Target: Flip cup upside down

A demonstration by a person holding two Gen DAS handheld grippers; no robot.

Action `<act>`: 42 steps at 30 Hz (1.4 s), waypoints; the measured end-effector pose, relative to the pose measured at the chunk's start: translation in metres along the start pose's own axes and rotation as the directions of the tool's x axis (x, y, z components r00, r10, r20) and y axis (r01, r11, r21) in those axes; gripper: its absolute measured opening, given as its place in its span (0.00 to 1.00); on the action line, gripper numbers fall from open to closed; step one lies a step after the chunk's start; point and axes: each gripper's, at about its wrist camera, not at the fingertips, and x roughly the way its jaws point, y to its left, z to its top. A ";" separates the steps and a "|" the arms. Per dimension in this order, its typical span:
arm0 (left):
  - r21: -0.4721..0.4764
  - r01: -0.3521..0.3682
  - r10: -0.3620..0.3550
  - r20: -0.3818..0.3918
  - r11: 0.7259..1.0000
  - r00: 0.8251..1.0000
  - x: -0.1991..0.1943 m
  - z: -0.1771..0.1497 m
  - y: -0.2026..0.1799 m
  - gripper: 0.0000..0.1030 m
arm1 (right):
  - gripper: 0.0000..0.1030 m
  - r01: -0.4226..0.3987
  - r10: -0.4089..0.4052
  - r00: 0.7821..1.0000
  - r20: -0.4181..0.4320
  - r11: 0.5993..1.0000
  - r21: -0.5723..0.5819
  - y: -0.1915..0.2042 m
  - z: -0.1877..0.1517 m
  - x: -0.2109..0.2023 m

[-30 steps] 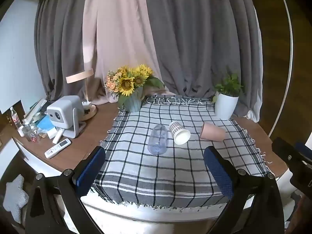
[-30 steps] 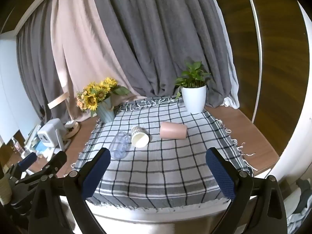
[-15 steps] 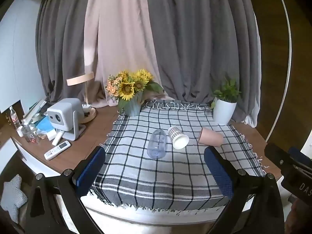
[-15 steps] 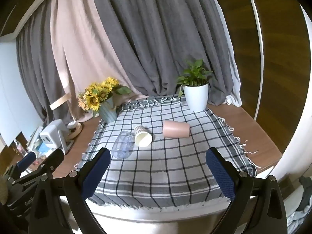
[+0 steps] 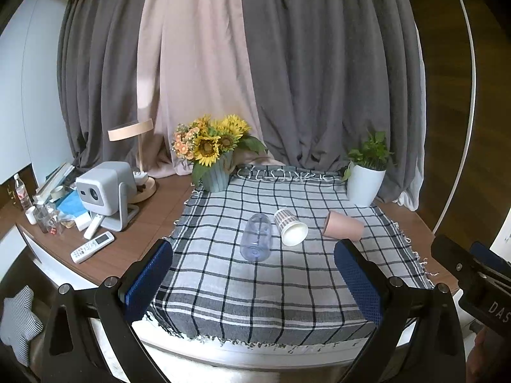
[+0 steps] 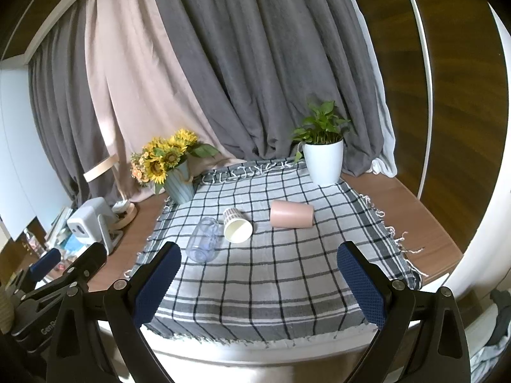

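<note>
Three cups lie on their sides on the checked cloth [image 5: 281, 287]: a clear plastic cup [image 5: 256, 236] [image 6: 204, 238], a patterned paper cup [image 5: 290, 226] [image 6: 237, 225] with its white mouth toward me, and a pink cup [image 5: 343, 226] [image 6: 291, 214]. My left gripper [image 5: 254, 282] is open and empty, held before the table's front edge. My right gripper [image 6: 259, 284] is open and empty, also short of the front edge. Each gripper shows at the other view's side, the right one [image 5: 472, 274] and the left one [image 6: 54, 274].
A sunflower vase [image 5: 214, 159] stands at the cloth's back left, a white plant pot [image 5: 365, 182] at the back right. A small projector [image 5: 103, 190], a lamp [image 5: 134, 146], a remote [image 5: 92, 247] and clutter sit on the wooden table's left. Curtains hang behind.
Both grippers have drawn back and risen slightly; the table and cups sit a little farther and lower in view. The cups have not moved.
</note>
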 end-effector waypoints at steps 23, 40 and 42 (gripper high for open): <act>0.001 0.000 0.000 0.002 1.000 1.000 -0.002 -0.003 0.002 1.00 | 0.96 -0.001 0.001 1.000 0.007 1.000 -0.003 0.001 -0.004 -0.001; 0.002 0.002 -0.002 0.003 1.000 1.000 -0.002 -0.005 0.003 1.00 | 0.96 -0.001 0.001 1.000 0.006 1.000 -0.004 0.002 -0.004 -0.002; 0.002 0.000 0.000 0.002 1.000 1.000 -0.002 -0.005 0.003 1.00 | 0.96 -0.001 0.001 1.000 0.007 1.000 -0.002 0.002 -0.005 -0.002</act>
